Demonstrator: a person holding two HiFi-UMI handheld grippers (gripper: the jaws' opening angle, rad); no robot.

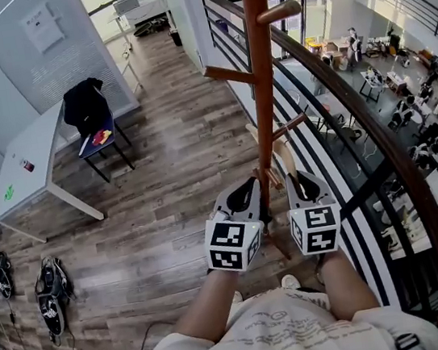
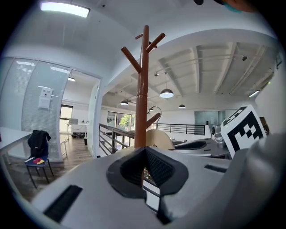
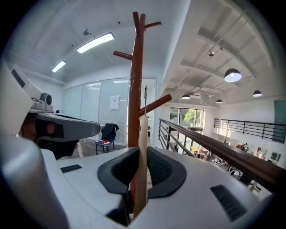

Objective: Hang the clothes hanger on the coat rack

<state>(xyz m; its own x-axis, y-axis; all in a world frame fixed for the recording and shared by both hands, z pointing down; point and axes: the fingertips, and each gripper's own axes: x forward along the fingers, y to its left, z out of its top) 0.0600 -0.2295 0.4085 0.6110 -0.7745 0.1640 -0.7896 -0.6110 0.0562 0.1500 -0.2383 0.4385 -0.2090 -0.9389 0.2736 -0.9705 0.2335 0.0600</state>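
- Worktop [image 1: 33,157], white and rectangular, stands far left on the wood-plank floor [image 1: 168,161]. It carries a small can and a green mark, both too small to read.
- Dark shoes or bags [image 1: 51,295] lie on the floor below it with loose cables, hard to make out.
- A blue chair draped with a black jacket [image 1: 86,107] stands by the worktop's end, with a red item on its seat.
- A white paper sheet [image 1: 43,27] is fixed to the glass wall behind; its print is not legible.
- The left gripper [image 2: 144,167] has its jaws drawn together with nothing seen clamped, just left of the pole.
- The tall brown wooden coat rack [image 1: 264,82] rises between the two grippers, its top cut off in the head view.
- The pale wooden clothes hanger [image 3: 142,152] stands edge-on, close against the pole. Its thin metal hook [image 3: 145,96] rises beside a slanted peg, and I cannot tell whether it rests on that peg.
- The right gripper [image 3: 139,172] is clamped on the hanger's lower part.
- A black metal railing with a brown handrail [image 1: 378,146] curves close on the right.
- Desks and people show on a lower floor beyond it.
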